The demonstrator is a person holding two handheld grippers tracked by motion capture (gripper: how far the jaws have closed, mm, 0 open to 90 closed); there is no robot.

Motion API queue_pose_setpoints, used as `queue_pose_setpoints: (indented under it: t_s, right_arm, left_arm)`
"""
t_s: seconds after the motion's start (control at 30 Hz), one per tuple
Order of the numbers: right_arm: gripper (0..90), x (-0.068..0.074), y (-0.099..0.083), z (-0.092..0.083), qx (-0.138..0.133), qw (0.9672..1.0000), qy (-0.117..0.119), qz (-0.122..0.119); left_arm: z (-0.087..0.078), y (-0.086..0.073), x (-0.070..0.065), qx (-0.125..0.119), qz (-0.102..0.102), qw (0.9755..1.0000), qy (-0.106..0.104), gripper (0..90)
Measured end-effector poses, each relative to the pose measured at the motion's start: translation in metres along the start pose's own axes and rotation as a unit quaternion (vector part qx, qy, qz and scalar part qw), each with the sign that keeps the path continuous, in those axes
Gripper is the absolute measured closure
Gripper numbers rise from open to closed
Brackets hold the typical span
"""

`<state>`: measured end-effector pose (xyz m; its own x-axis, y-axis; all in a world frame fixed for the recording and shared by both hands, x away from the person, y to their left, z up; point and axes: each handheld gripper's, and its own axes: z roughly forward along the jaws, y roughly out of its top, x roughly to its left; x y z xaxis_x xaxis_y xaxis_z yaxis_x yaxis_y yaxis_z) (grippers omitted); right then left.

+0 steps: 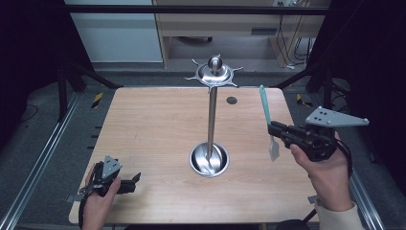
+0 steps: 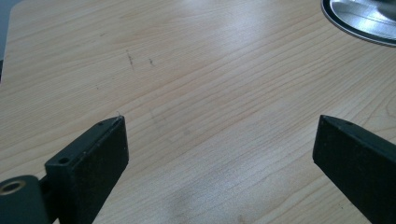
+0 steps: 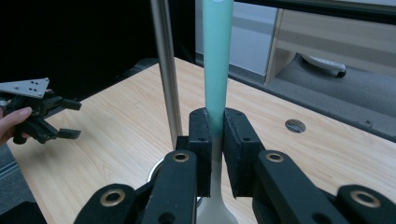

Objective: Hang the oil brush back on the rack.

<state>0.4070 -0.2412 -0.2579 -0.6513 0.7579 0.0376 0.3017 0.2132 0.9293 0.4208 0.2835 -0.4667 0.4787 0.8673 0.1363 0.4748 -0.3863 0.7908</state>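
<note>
A spatula (image 1: pixel 265 105) with a teal handle and a pale blade stands upright, blade down, above the right side of the wooden table (image 1: pixel 153 124). My right gripper (image 1: pixel 272 127) is shut on it where handle meets blade. In the right gripper view the black pads pinch the spatula (image 3: pixel 217 56) at the right gripper (image 3: pixel 215 126). A steel stand rises at the table's middle: a thin pole (image 1: pixel 211 120) on a round base (image 1: pixel 209 159), with a hooked disc (image 1: pixel 214 72) on top. My left gripper (image 1: pixel 135 182) rests open at the front left corner; its jaws (image 2: pixel 219 140) hold nothing.
A small dark grommet (image 1: pixel 231 100) sits in the tabletop behind the stand. Black frame rails run along both sides of the table. The stand's pole (image 3: pixel 167 70) stands just left of the held spatula in the right gripper view.
</note>
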Motion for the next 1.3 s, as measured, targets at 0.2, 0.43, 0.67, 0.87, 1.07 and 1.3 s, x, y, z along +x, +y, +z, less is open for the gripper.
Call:
queue_pose_setpoints:
  t_s: [0.2, 0.43, 0.67, 0.87, 1.07, 1.3]
  right_arm:
    - [82.1, 0.010, 0.002, 0.001, -0.006, 0.9999, 0.004, -0.008]
    - [82.1, 0.020, 0.005, 0.009, -0.015, 0.9997, 0.012, -0.012]
    - [82.1, 0.024, 0.007, 0.012, -0.028, 0.9993, 0.020, -0.014]
    - [82.1, 0.025, 0.008, 0.014, -0.035, 0.9988, 0.030, -0.017]
    - [82.1, 0.024, 0.011, 0.018, -0.040, 0.9985, 0.037, -0.011]
    - [82.1, 0.024, 0.012, 0.024, -0.042, 0.9981, 0.045, -0.008]
  left_arm:
    - [0.002, 0.000, 0.000, -0.001, -0.002, 1.0000, -0.001, 3.1]
    - [0.001, 0.000, 0.000, -0.001, -0.002, 1.0000, -0.002, 3.1]
    - [0.001, 0.000, -0.001, 0.000, 0.001, 1.0000, -0.002, 3.1]
    - [0.002, 0.000, -0.001, 0.002, 0.002, 1.0000, -0.001, 3.1]
    - [0.001, 0.000, 0.000, 0.002, 0.002, 1.0000, -0.002, 3.1]
    - [0.001, 0.000, -0.001, 0.001, 0.002, 1.0000, -0.003, 3.1]
